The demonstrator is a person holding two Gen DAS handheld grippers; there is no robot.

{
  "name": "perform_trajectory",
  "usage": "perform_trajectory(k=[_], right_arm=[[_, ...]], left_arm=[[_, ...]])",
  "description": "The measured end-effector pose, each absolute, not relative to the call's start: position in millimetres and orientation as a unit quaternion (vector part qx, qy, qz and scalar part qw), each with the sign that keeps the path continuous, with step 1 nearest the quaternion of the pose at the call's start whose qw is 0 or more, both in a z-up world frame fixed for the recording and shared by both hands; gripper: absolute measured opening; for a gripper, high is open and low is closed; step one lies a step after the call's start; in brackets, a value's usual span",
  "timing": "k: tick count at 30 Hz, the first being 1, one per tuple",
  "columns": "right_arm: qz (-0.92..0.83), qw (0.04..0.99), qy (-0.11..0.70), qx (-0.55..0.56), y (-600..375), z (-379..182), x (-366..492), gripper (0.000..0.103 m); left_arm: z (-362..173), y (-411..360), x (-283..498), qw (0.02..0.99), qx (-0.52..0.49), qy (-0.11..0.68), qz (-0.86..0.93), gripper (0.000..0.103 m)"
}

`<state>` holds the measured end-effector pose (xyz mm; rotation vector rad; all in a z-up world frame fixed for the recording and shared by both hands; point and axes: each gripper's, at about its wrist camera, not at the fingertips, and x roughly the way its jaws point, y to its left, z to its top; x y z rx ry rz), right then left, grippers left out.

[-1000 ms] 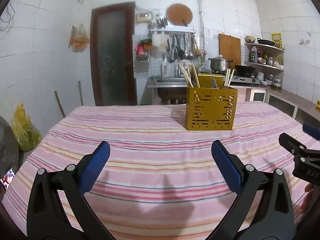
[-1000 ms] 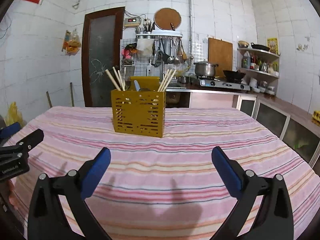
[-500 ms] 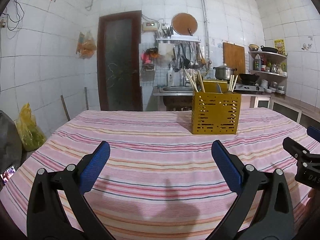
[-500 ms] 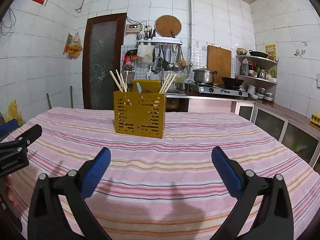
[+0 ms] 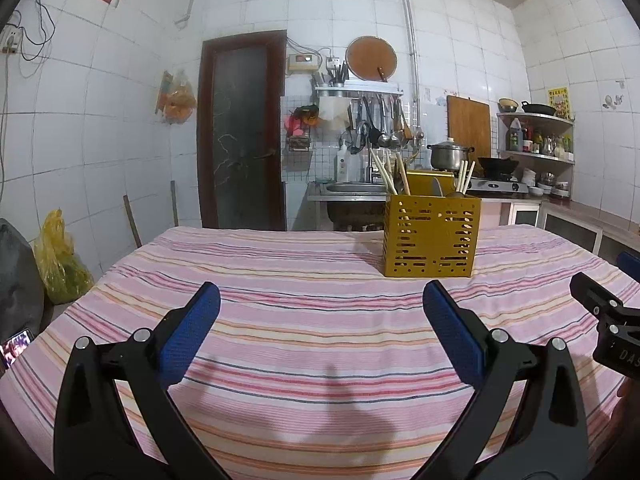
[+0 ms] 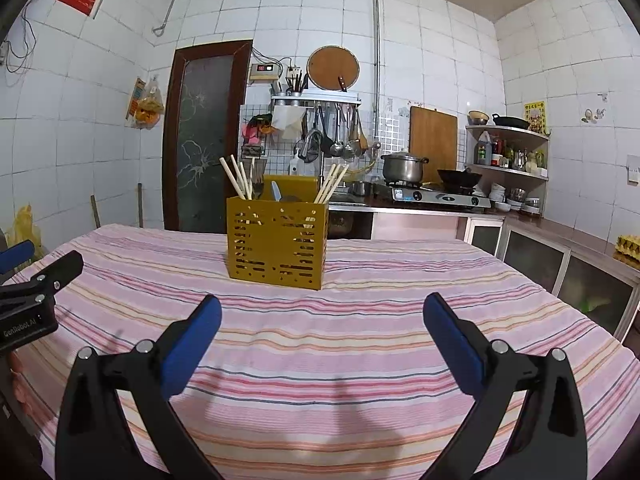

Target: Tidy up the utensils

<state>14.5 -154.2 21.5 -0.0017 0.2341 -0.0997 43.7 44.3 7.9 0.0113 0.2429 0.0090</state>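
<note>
A yellow perforated utensil holder [image 5: 431,235] stands upright on the striped tablecloth [image 5: 304,320]; it also shows in the right wrist view [image 6: 277,242]. Wooden chopsticks [image 6: 237,178] and a few metal utensils [image 6: 276,192] stick out of its top. My left gripper [image 5: 320,304] is open and empty, low over the cloth, well short of the holder. My right gripper [image 6: 322,316] is open and empty, also short of the holder. Each gripper shows at the edge of the other's view: the right one [image 5: 600,312], the left one [image 6: 36,288].
Behind the table are a dark door [image 5: 242,132], a sink with hanging ladles [image 5: 372,128], a stove with a pot [image 6: 404,168] and wall shelves [image 6: 508,152]. Yellow bags [image 5: 56,256] sit on the floor at the left. Cabinets [image 6: 560,264] run along the right.
Both grippers have tilted upward, so the holder sits lower in each view and more wall shows. Both stay open. The holder has not moved.
</note>
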Motion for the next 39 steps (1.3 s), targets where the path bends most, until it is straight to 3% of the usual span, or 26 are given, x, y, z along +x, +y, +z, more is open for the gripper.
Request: perform_trajectory(k=[39], right_arm=[[-0.051, 0.991, 0.121, 0.022, -166.5, 20.4, 15.4, 0.099]], left_arm=[[7.8, 46.2, 39.4, 0.993, 0.002, 0.115, -0.004, 0.098]])
